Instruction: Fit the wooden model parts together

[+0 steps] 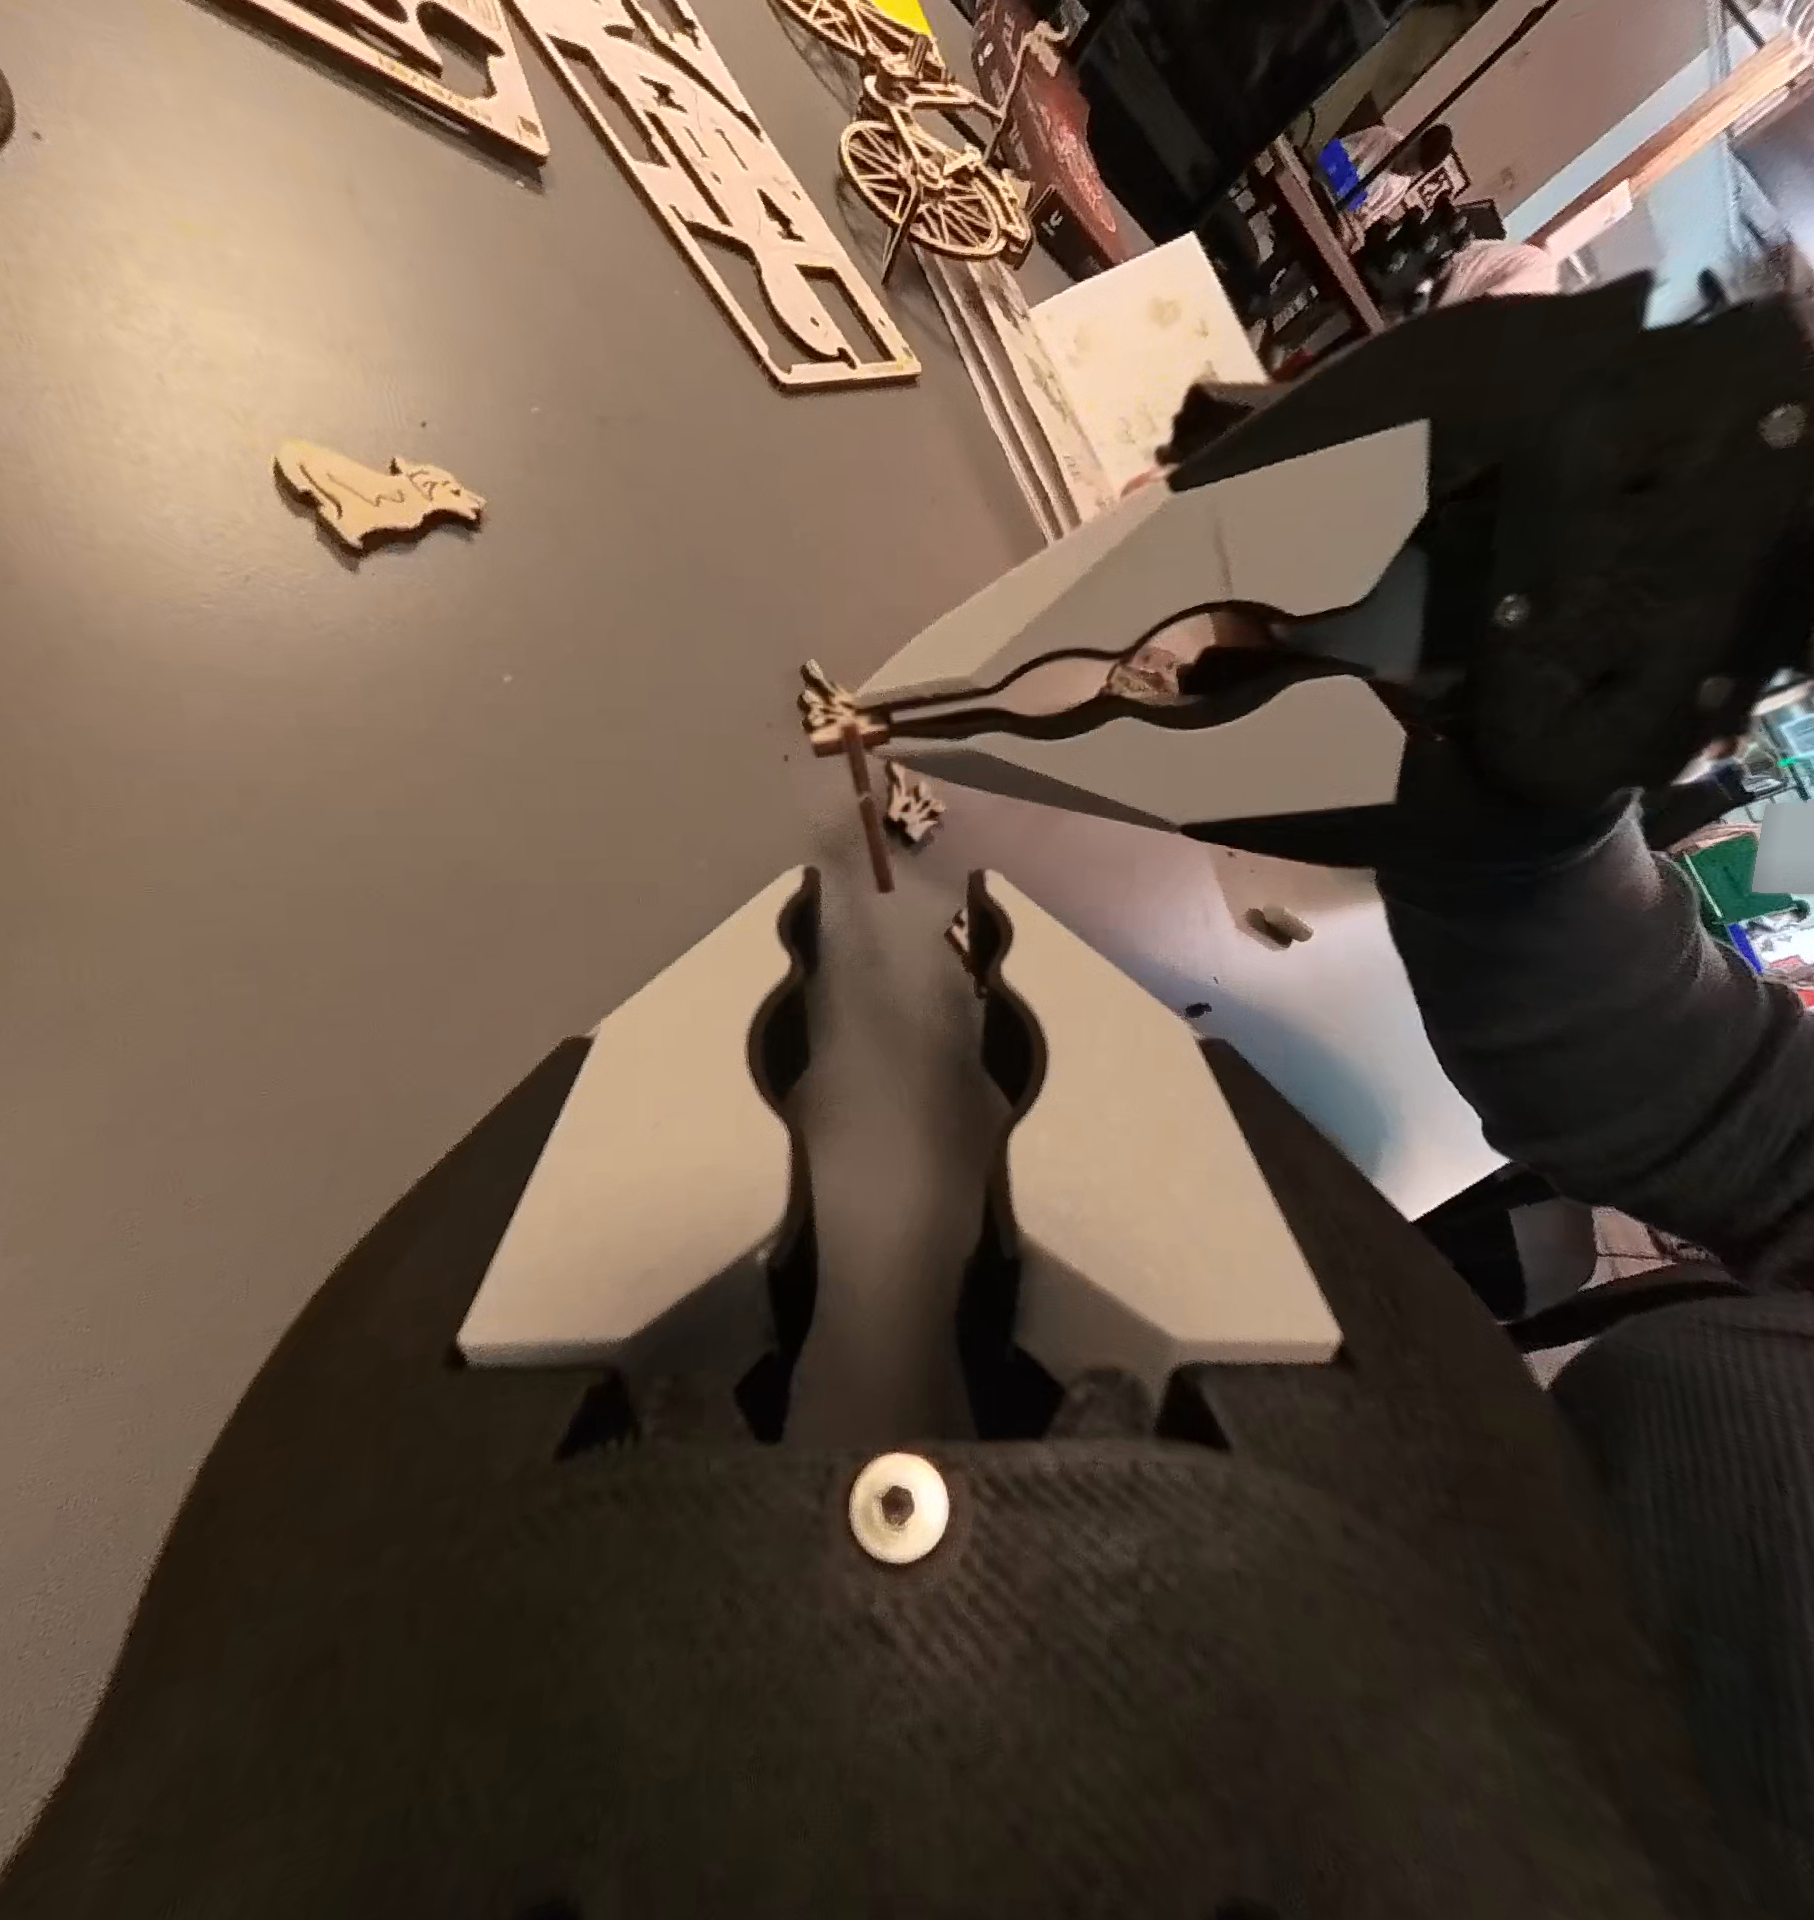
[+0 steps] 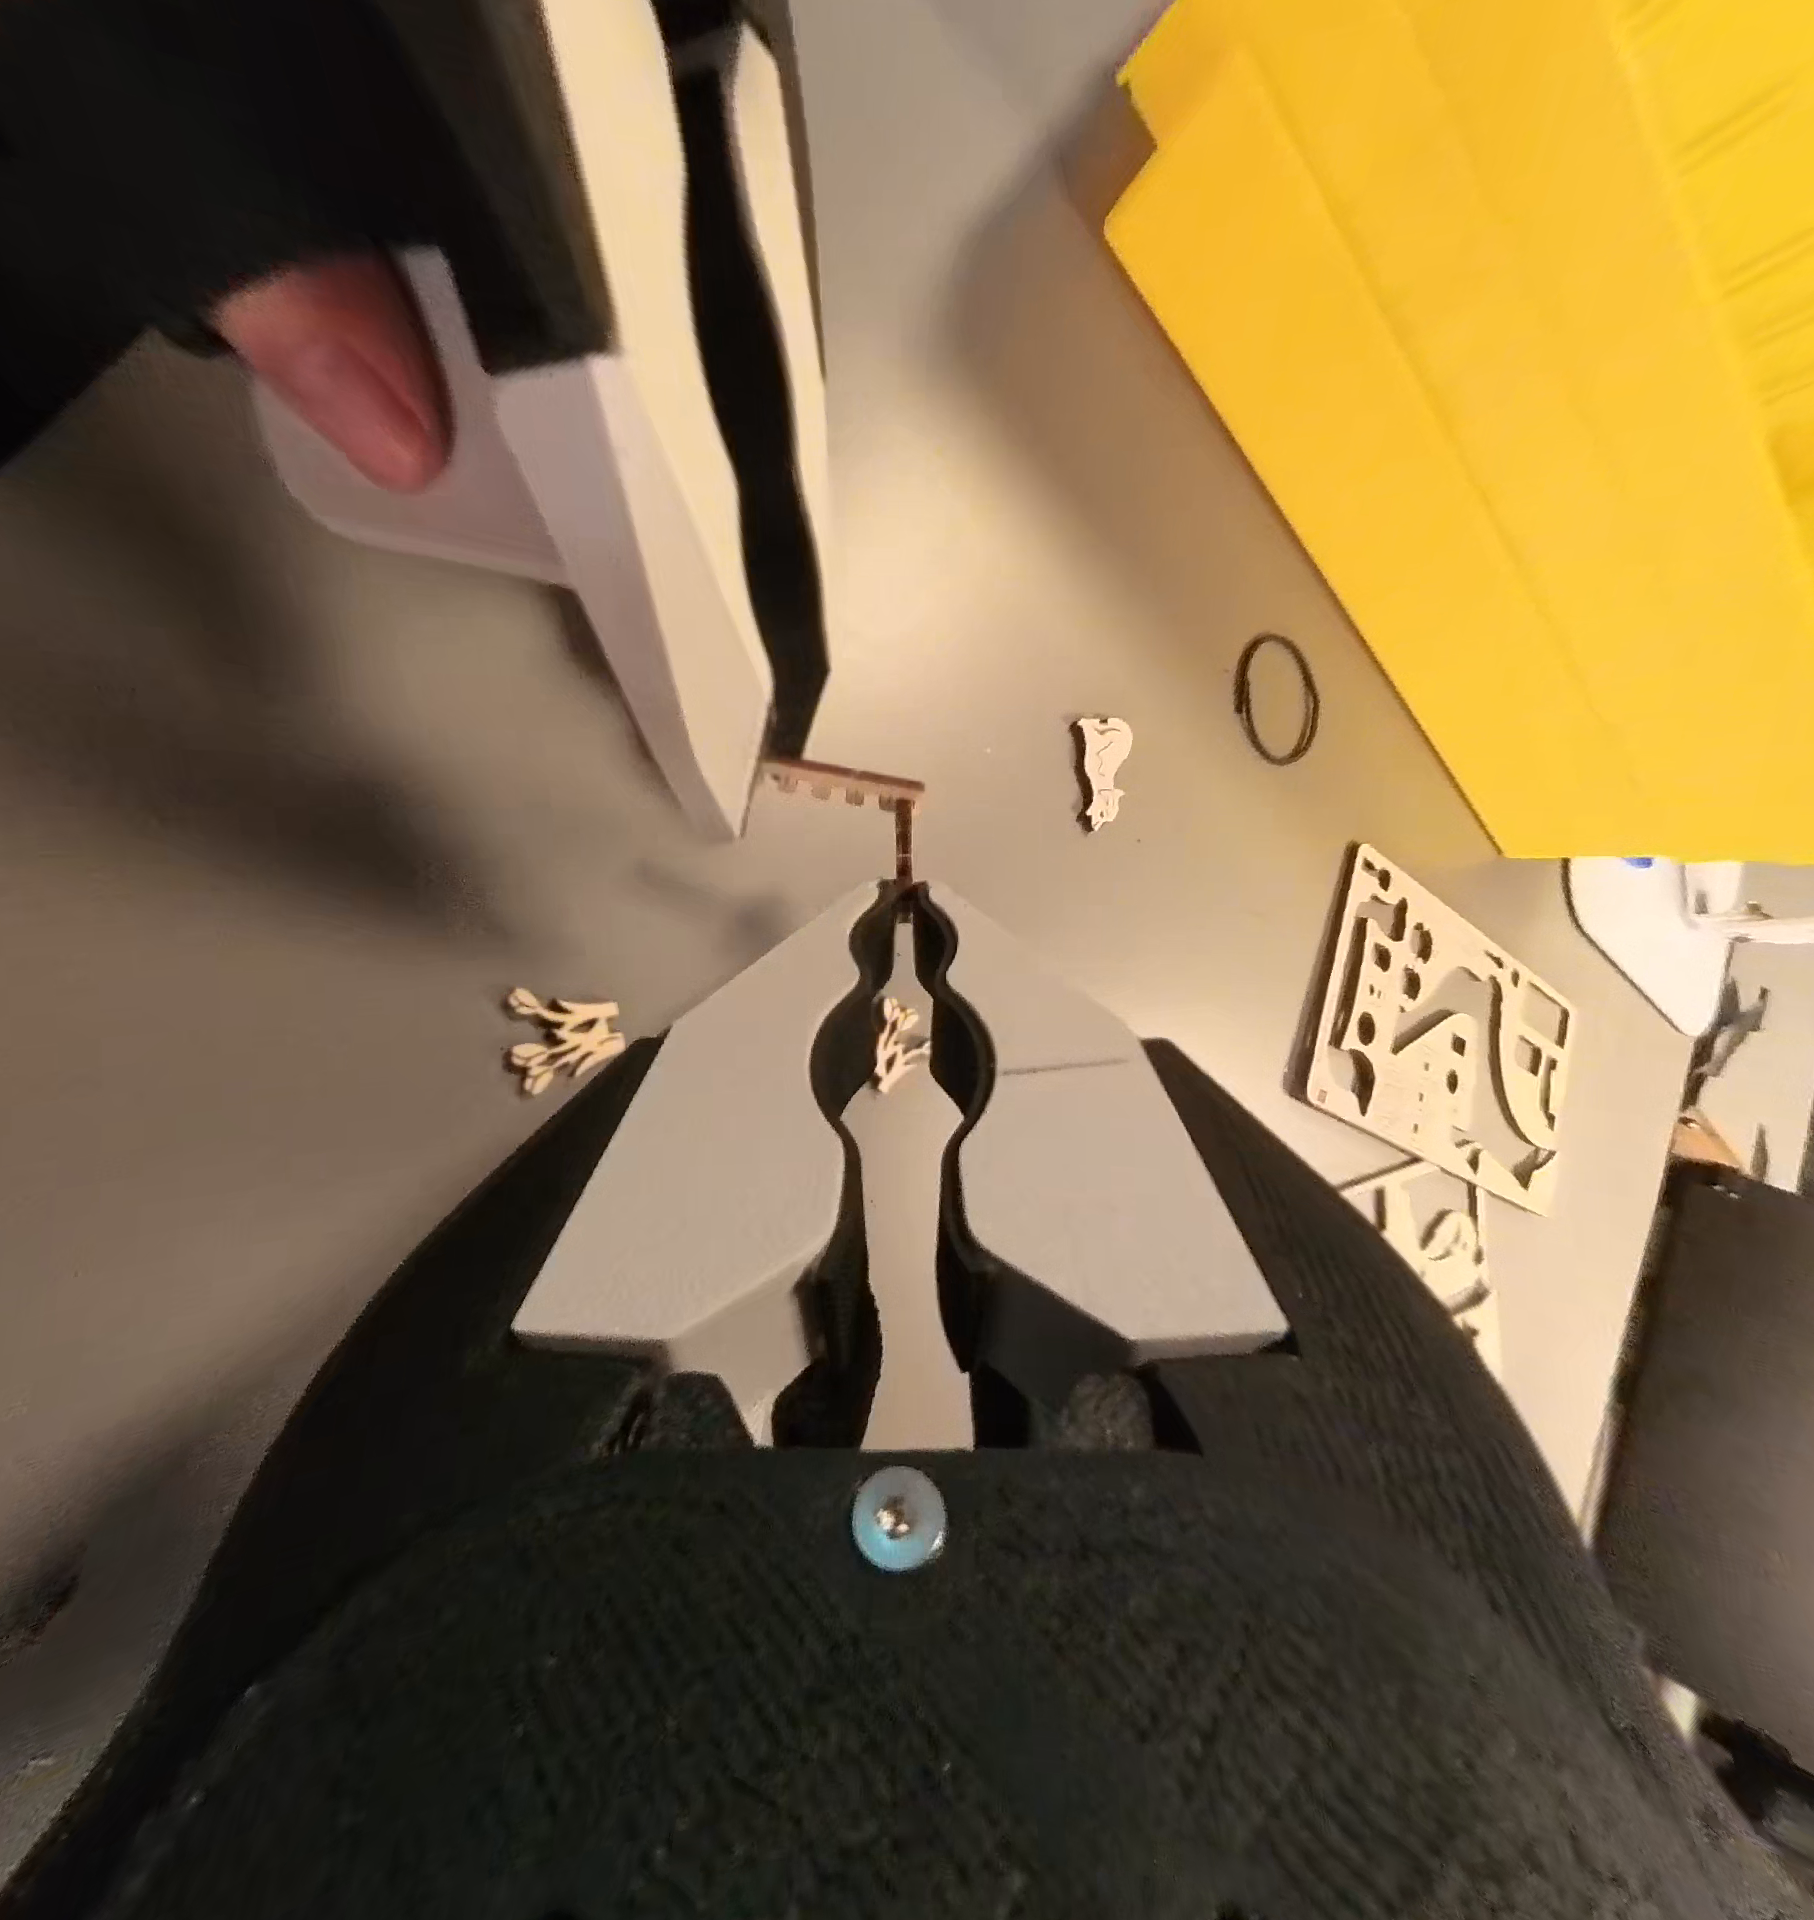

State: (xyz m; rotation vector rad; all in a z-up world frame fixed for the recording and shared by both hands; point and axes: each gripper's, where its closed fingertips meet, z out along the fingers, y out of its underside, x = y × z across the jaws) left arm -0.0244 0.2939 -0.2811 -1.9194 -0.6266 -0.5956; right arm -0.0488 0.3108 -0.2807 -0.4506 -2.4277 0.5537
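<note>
My right gripper is shut on a small wooden assembly. Its tips pinch a short upright part that is joined to a notched strip. In the left wrist view the right gripper comes in from the right, pinching that assembly above the grey table. The strip hangs down from it. My left gripper is open, with the strip's free end between its tips and clear of both pads. In the right wrist view the left gripper sits at the strip's far end. Small antler-shaped pieces lie on the table.
Cut-out wooden sheets and a wooden bicycle model lie at the table's far side. An animal-shaped piece lies loose. A yellow box, a black rubber band and a black box are to the right. Both grippers' tips are close together, under 4 cm apart. From the right gripper's tips to the animal-shaped piece is close to 9 centimetres. It turns up in the left wrist view as well.
</note>
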